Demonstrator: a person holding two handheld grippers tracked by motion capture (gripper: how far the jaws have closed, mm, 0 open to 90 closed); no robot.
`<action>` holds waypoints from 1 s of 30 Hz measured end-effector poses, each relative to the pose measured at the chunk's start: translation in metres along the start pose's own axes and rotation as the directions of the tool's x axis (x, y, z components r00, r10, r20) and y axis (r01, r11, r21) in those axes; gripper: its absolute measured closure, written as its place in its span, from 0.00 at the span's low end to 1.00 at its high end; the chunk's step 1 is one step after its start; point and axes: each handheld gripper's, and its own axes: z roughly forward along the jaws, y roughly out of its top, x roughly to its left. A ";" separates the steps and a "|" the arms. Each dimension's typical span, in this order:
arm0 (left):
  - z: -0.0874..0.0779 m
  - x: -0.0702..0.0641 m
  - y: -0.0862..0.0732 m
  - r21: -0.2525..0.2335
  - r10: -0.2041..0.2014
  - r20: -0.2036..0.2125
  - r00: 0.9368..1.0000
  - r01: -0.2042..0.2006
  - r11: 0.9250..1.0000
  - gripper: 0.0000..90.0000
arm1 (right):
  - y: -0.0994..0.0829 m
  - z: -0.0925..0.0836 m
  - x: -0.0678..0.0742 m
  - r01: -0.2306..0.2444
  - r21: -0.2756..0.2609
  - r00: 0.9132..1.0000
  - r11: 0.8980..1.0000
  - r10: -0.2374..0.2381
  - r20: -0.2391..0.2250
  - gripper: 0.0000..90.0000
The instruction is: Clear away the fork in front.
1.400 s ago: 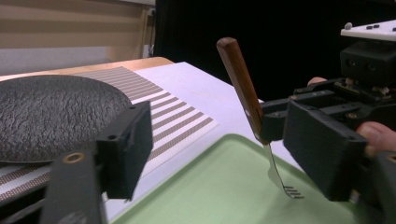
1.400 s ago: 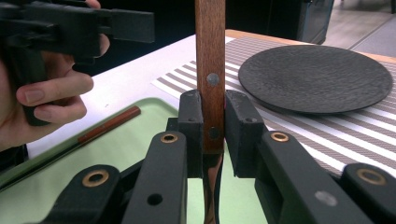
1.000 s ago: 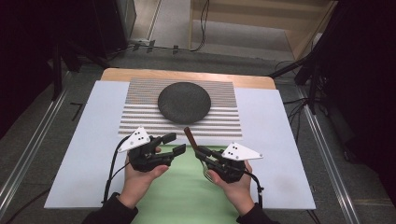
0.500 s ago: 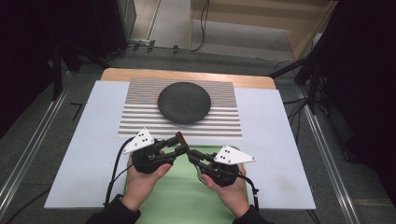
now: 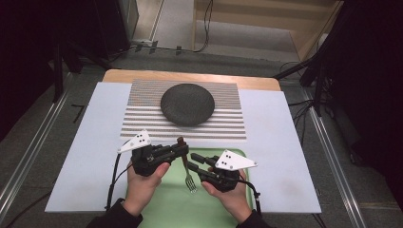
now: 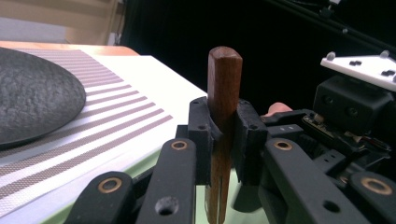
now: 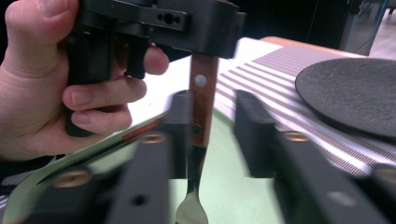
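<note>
Wooden at the handle, the fork (image 5: pixel 184 161) hangs tines-down over the green tray (image 5: pixel 166 204), because our left gripper (image 5: pixel 179 148) has just closed on it while our right gripper (image 5: pixel 192 161) has just opened wide, so the handover completes.

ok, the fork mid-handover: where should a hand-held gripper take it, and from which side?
On the wooden handle, where the left hand-held gripper already clamps the fork. The handle is flat-sided, so pads should close on its broad faces, coming in level. The fork hangs upright, tines down over the green tray; the right hand-held gripper stands open around it.
</note>
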 end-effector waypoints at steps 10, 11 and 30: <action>-0.010 0.008 0.001 0.010 -0.009 0.030 1.000 0.009 1.000 0.89 | -0.005 -0.015 -0.026 0.018 -0.063 0.991 0.998 -0.009 0.136 0.49; -0.011 0.009 0.001 0.010 -0.010 0.032 0.999 0.010 1.000 0.89 | -0.006 -0.017 -0.028 0.022 -0.060 0.988 0.998 -0.012 0.156 0.49; -0.030 0.021 0.003 0.061 -0.047 0.101 0.994 0.041 0.997 0.89 | -0.019 -0.082 -0.071 -0.031 -0.049 0.929 0.998 0.047 0.367 0.00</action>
